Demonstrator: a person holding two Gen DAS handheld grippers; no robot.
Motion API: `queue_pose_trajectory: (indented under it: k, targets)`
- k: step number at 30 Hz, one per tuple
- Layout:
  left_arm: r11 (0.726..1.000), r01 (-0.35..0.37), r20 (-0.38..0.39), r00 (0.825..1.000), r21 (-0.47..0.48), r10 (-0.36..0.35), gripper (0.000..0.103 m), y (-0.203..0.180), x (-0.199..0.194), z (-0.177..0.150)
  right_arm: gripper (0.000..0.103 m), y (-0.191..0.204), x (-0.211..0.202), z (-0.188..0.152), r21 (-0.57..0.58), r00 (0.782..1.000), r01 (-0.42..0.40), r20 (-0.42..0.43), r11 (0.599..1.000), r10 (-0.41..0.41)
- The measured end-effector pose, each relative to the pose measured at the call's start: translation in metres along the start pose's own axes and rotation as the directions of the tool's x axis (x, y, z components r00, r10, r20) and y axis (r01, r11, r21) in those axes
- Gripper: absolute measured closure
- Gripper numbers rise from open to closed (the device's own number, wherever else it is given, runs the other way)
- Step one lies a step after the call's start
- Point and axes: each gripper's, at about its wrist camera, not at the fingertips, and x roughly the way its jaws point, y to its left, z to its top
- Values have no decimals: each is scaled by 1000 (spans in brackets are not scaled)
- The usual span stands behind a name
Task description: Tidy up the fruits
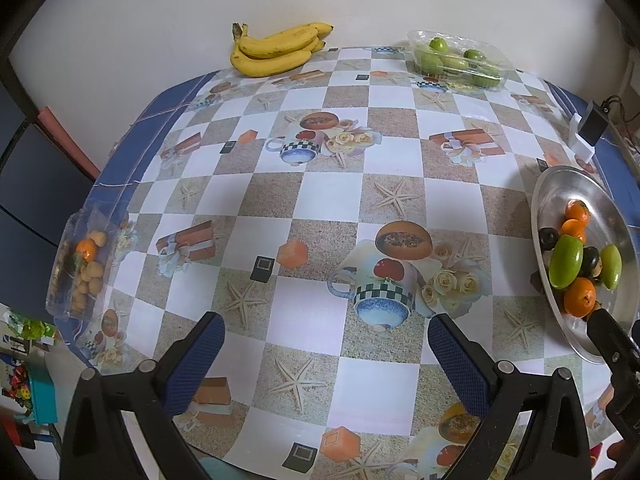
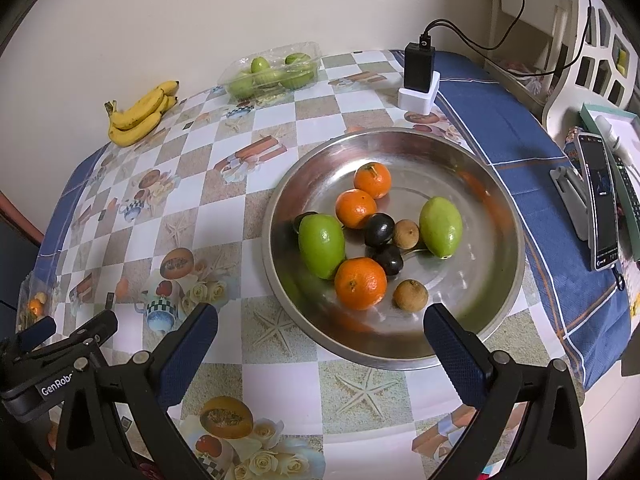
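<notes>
Checkered worktop (image 2: 280,128) by wall | steel tray (image 2: 496,240) holds mixed fruit: oranges (image 2: 361,283), green ones, dark ones | my left tongs (image 1: 326,354), right tongs (image 2: 320,344) both apart, empty, right just before tray | sorting stage unclear.

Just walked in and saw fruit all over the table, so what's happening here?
A person holds a gripper in each hand over a table, sorting fruit. Both the left gripper and the right gripper are open and hold nothing. A metal tray in front of the right gripper holds oranges, green fruits, dark fruits and small brown ones. Bananas and a clear box of green fruit sit by the wall. Another clear box sits at the table's left edge.
</notes>
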Motion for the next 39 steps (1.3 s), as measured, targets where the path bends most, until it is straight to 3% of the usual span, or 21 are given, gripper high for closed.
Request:
queue_pose_trajectory:
  k: [39]
  targets:
    - [1000,2,-5,1000,-4,-2,0,3,2,0,0,4,3,-1,-15,1000,5,-13,1000,-5]
